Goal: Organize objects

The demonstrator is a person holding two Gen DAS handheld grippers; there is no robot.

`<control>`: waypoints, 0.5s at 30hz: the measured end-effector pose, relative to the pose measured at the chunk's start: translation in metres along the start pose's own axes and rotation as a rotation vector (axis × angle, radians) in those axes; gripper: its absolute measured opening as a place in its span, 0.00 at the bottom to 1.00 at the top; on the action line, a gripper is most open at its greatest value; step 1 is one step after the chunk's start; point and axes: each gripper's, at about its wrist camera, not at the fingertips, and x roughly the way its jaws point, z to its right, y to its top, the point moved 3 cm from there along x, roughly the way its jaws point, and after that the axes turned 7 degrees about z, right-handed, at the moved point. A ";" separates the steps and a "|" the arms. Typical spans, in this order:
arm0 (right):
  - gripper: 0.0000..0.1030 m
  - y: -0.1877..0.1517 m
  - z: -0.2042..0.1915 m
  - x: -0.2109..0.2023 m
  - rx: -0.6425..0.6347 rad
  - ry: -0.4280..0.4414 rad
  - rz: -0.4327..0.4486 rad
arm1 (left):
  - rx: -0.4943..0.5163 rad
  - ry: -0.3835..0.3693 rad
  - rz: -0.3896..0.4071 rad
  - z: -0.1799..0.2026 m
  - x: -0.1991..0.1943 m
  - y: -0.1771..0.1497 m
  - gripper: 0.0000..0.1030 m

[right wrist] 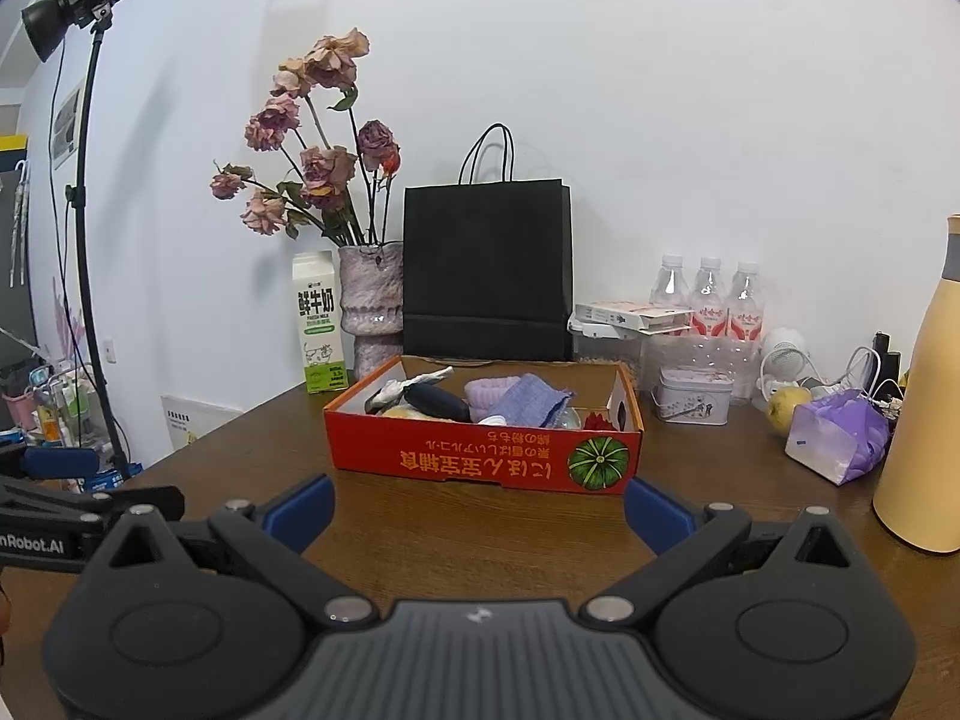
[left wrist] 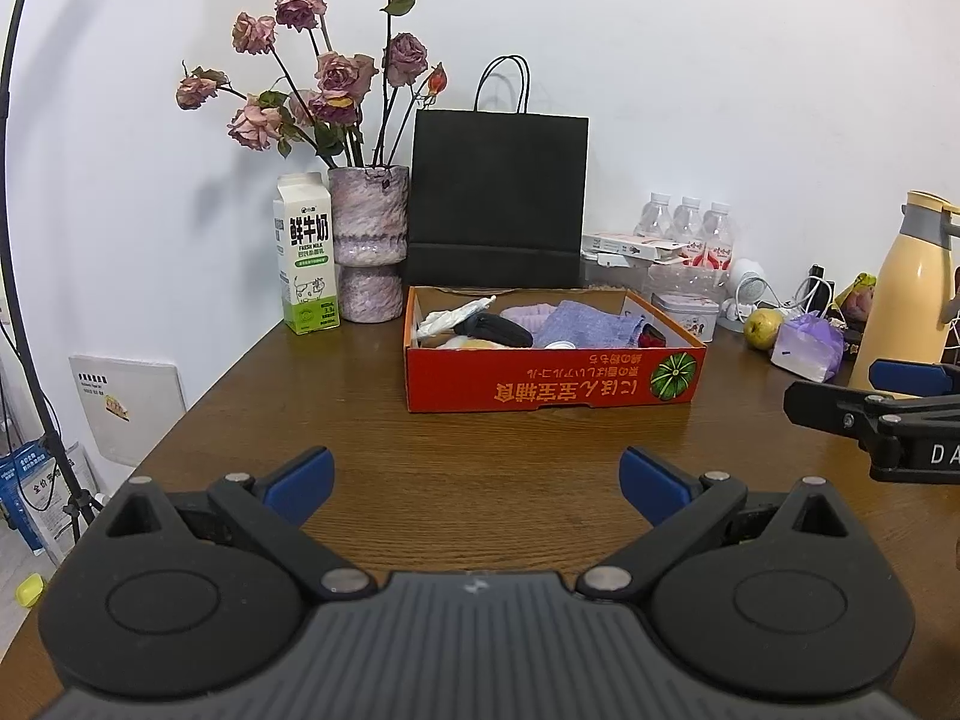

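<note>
A shallow red cardboard box [left wrist: 540, 381] [right wrist: 480, 462] sits mid-table. It holds a blue-purple cloth [left wrist: 585, 324] [right wrist: 531, 399], a black object [left wrist: 501, 329] [right wrist: 438, 402], a white crumpled item [left wrist: 450, 315], a lilac item and a small red thing. My left gripper [left wrist: 477, 480] is open and empty, above the bare wooden table [left wrist: 480, 456] in front of the box. My right gripper [right wrist: 480, 510] is open and empty, close to the box's front wall. The right gripper also shows at the left wrist view's right edge [left wrist: 882, 414].
Behind the box stand a milk carton [left wrist: 306, 261], a vase of dried roses [left wrist: 369, 252] and a black paper bag [left wrist: 498, 198]. To the right are water bottles [left wrist: 690, 228], a small tin [right wrist: 693, 396], a pear [right wrist: 789, 408], a purple bag [right wrist: 840, 444] and a yellow flask [right wrist: 924, 414]. A light stand [right wrist: 90, 240] stands left.
</note>
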 end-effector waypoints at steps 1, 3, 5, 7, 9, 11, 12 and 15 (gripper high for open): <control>1.00 0.000 0.000 -0.001 0.000 0.000 0.000 | 0.000 0.001 -0.001 0.000 0.000 0.000 1.00; 1.00 -0.001 0.000 -0.001 0.001 0.000 -0.001 | 0.000 0.001 -0.003 0.001 0.000 0.000 1.00; 1.00 -0.001 0.000 -0.001 0.001 0.000 -0.001 | 0.000 0.002 -0.004 0.001 0.000 0.000 1.00; 1.00 0.000 0.000 0.000 0.001 0.000 -0.001 | 0.000 0.002 -0.005 0.001 0.000 0.000 1.00; 1.00 0.000 0.000 0.000 0.001 0.000 -0.001 | 0.000 0.003 -0.005 0.001 0.000 0.000 1.00; 1.00 0.000 0.000 0.000 0.001 0.000 -0.001 | -0.001 0.003 -0.007 0.001 0.000 0.000 1.00; 1.00 0.000 0.000 0.000 0.001 0.000 -0.002 | -0.002 0.002 -0.009 0.000 0.001 0.000 1.00; 1.00 0.000 0.000 0.000 0.001 0.000 -0.002 | -0.007 -0.001 -0.015 -0.001 0.002 0.000 1.00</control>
